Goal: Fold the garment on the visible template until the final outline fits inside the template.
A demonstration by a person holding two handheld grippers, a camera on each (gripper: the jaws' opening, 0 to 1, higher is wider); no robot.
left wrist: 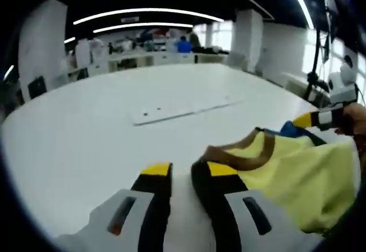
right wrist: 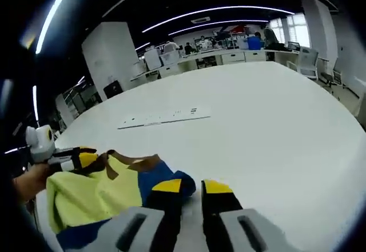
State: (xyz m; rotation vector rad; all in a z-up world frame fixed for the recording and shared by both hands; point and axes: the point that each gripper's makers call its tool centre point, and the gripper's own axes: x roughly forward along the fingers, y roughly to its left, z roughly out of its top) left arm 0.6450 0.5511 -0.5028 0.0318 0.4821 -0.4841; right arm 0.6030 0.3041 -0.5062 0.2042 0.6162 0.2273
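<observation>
Big white table (left wrist: 86, 126) w/ garment (left wrist: 297, 172), office bkgd.

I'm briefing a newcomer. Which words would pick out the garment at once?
Start at the big white table. Near its close edge, beside the right gripper, lies the crumpled garment. It is pale yellow with a brown collar and blue panels, the table's one colourful thing.
</observation>
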